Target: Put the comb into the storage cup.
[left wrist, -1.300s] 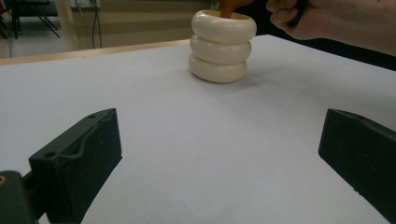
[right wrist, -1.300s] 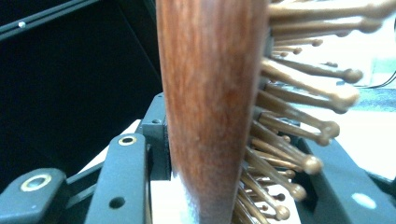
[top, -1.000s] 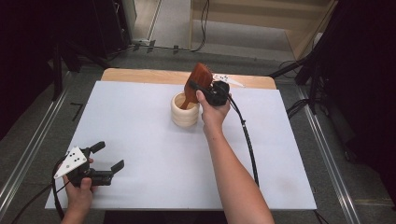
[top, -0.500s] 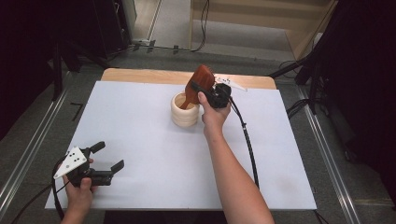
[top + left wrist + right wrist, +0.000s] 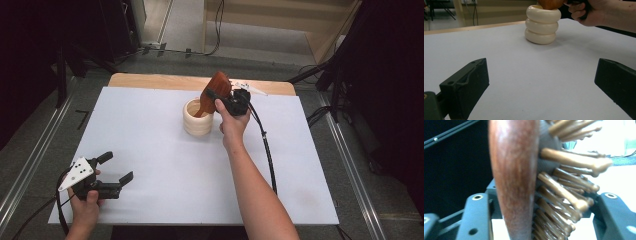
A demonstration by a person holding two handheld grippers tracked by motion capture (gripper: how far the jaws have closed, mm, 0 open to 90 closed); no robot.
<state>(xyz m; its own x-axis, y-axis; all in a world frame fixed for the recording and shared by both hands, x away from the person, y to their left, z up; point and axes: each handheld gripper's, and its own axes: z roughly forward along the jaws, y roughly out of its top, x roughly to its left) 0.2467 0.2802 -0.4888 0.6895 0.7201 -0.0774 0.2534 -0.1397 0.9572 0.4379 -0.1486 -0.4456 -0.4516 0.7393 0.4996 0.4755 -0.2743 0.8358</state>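
The wooden hairbrush (image 5: 216, 90) stands handle-down in the cream ribbed holder (image 5: 197, 119), which sits on the white table (image 5: 150, 150) at about twelve o'clock from the centre, near the far edge; the brush head leans toward two o'clock, out over the holder's rim; the right gripper (image 5: 220, 97) is at the brush head, the right hand (image 5: 234, 120) just at three o'clock of the holder; its fingers have just been opening, and in the right gripper view the brush (image 5: 524, 185) stands between them with a gap showing on each side (the red-brown back toward the left finger (image 5: 475, 220), the bristle pins toward the right finger (image 5: 616, 217)), so the pads do not press on it; the left gripper (image 5: 116, 169) rests at about seven o'clock, near the table's close-left corner, held in the left hand (image 5: 86, 205); its fingers stand wide apart with nothing between them, bare table showing between them in the left gripper view, and the holder (image 5: 541, 25) stands well beyond.
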